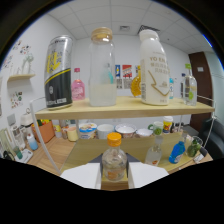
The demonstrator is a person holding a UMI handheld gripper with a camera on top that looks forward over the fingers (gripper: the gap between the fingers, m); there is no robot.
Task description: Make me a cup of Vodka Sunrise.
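Note:
A small clear bottle (114,161) with an orange cap stands upright between my gripper's (114,176) two white fingers (82,175). Both fingers touch its sides, so the gripper is shut on it. A strip of wooden surface shows just beneath the bottle's base. Beyond the fingers, a wooden upper shelf (125,107) carries a black-and-yellow can (58,72), a clear bottle (102,67) with a pale cap and whitish liquid, and a tall white bottle (154,67) with printed lettering.
A pink bottle (78,86), an amber bottle (136,82) and a clear bottle (190,87) also stand on the upper shelf. The lower level holds several bowls (106,131) and cups, a small clear bottle (154,152) and a blue bottle (176,151).

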